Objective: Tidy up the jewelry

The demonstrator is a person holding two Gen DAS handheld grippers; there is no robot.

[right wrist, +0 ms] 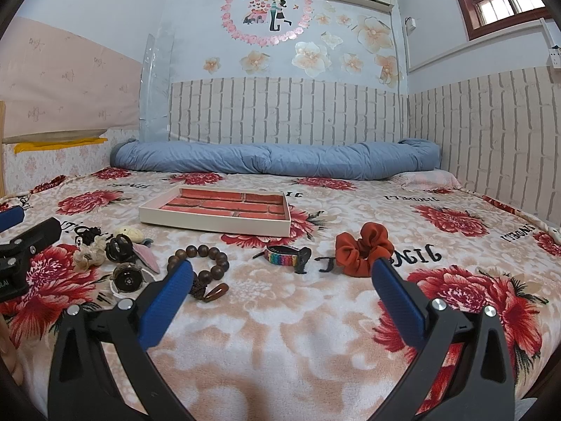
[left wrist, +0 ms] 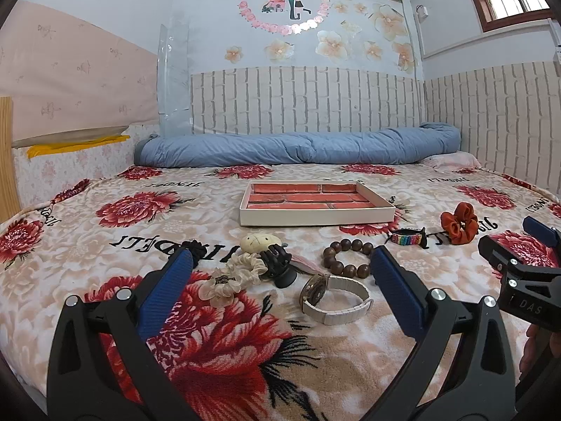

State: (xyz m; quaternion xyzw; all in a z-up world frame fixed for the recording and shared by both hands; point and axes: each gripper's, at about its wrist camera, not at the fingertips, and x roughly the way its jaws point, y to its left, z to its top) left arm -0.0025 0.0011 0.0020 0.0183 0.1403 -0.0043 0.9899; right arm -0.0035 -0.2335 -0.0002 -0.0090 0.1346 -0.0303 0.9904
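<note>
On the floral blanket lie a white-strapped watch (left wrist: 333,296), a brown bead bracelet (left wrist: 347,258), a cream scrunchie (left wrist: 233,279), a black claw clip (left wrist: 277,261), a rainbow band (left wrist: 408,237) and an orange scrunchie (left wrist: 459,222). A white tray with a red brick lining (left wrist: 315,215) sits behind them. My left gripper (left wrist: 282,263) is open and empty, just short of the watch. My right gripper (right wrist: 282,272) is open and empty, in front of the rainbow band (right wrist: 284,256), between the bead bracelet (right wrist: 200,263) and the orange scrunchie (right wrist: 364,247). The tray (right wrist: 214,222) lies beyond.
A rolled blue quilt (left wrist: 298,147) lies along the brick-patterned wall at the bed's far side. A cream pebble-shaped item (left wrist: 257,240) and a black hair tie (left wrist: 198,247) sit by the clip. The right gripper shows at the left wrist view's right edge (left wrist: 519,259).
</note>
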